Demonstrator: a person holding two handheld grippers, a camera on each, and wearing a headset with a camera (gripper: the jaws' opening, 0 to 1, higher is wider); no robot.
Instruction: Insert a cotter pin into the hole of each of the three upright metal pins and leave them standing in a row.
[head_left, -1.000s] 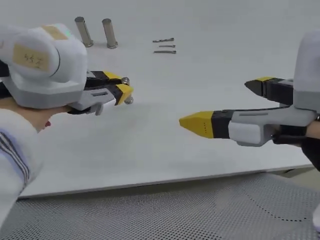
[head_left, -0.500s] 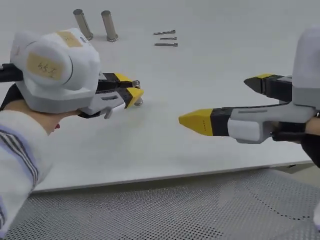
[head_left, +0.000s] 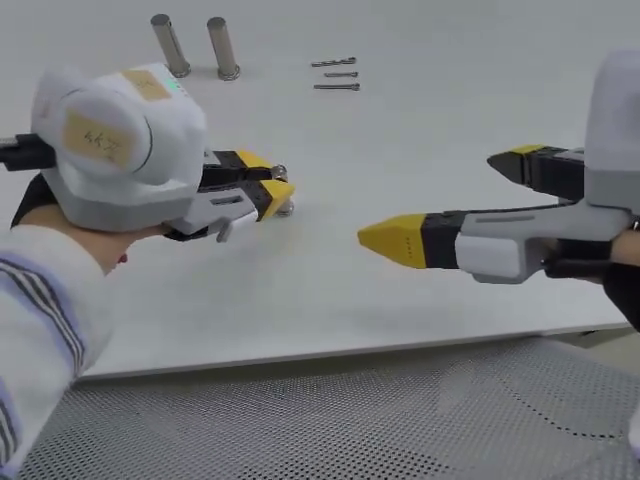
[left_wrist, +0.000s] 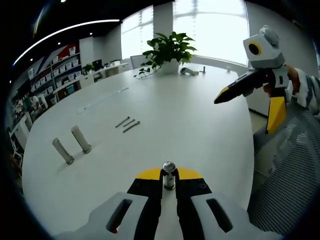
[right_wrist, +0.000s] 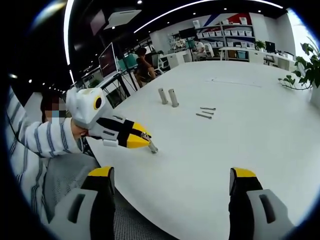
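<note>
My left gripper (head_left: 276, 186) is shut on a metal pin (left_wrist: 169, 174), whose base rests on or just above the white table (head_left: 400, 270). The same pin (right_wrist: 149, 142) juts from the yellow tips in the right gripper view. Two more metal pins (head_left: 222, 49) (head_left: 171, 46) stand side by side at the far left, slightly tilted in view. Three cotter pins (head_left: 336, 74) lie close together at the back centre, also seen as cotter pins (left_wrist: 128, 123) in the left gripper view. My right gripper (head_left: 450, 200) hovers open at the right, holding nothing.
A perforated grey surface (head_left: 330, 420) runs below the table's front edge. A potted plant (left_wrist: 169, 50) and small objects sit at the table's far end. Desks, shelves and a person (right_wrist: 141, 62) stand beyond the table.
My left gripper has carried the metal pin to the right, toward the table's middle. The right gripper has stayed in place, open.
</note>
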